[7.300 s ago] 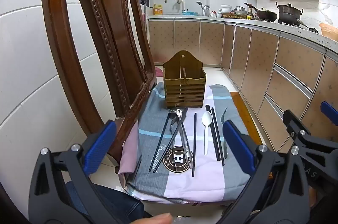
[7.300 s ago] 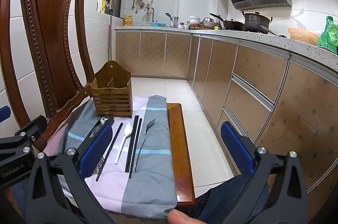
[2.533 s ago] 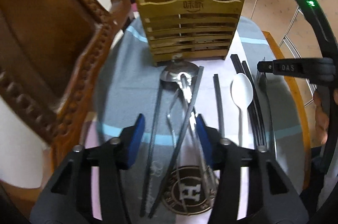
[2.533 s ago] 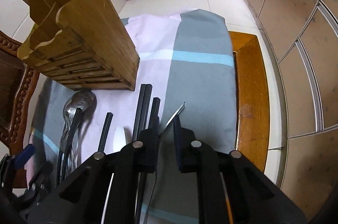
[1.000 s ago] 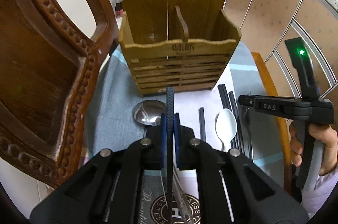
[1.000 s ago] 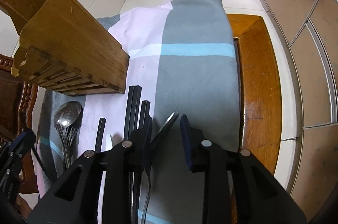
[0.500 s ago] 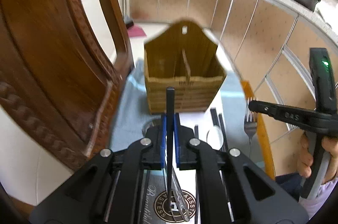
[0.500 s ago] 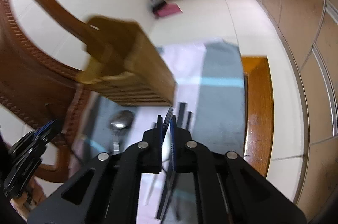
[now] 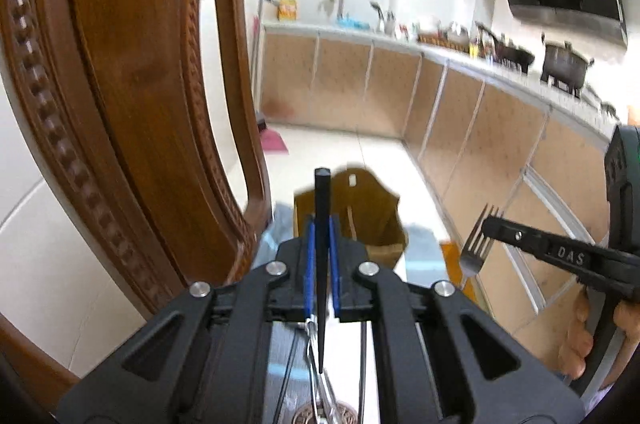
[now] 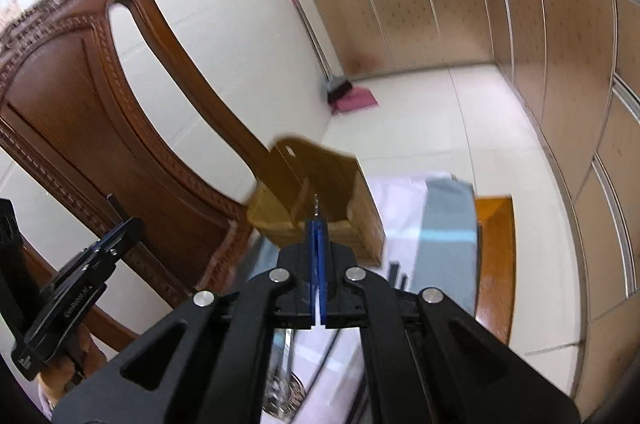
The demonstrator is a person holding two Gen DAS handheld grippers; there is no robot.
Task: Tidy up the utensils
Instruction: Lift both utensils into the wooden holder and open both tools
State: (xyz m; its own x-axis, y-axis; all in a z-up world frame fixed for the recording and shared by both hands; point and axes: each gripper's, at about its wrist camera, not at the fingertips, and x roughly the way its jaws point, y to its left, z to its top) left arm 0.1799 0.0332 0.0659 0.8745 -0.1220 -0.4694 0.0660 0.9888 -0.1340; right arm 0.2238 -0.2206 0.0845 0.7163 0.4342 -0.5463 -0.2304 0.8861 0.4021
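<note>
My left gripper [image 9: 320, 224] is shut on a black chopstick [image 9: 321, 264], held upright above the cloth in front of the wooden utensil holder [image 9: 360, 220]. My right gripper [image 10: 317, 228] is shut on a metal fork [image 9: 474, 248]; only the fork's thin edge [image 10: 317, 203] shows past its pads, over the holder [image 10: 320, 207]. In the left wrist view the right gripper [image 9: 492, 224] hangs to the right of the holder, fork tines up. In the right wrist view the left gripper [image 10: 124, 228] is at the far left. Other utensils [image 9: 324, 392] lie on the cloth below.
The tall carved chair back [image 9: 132, 95] stands close on the left. The striped cloth [image 10: 444, 224] covers the seat, with its bare wooden edge [image 10: 494, 256] at the right. Kitchen cabinets [image 9: 460, 127] and tiled floor lie beyond.
Both grippers have risen and tilted up, so the holder now sits lower and smaller in view. The left keeps the chopstick, the right keeps the fork.
</note>
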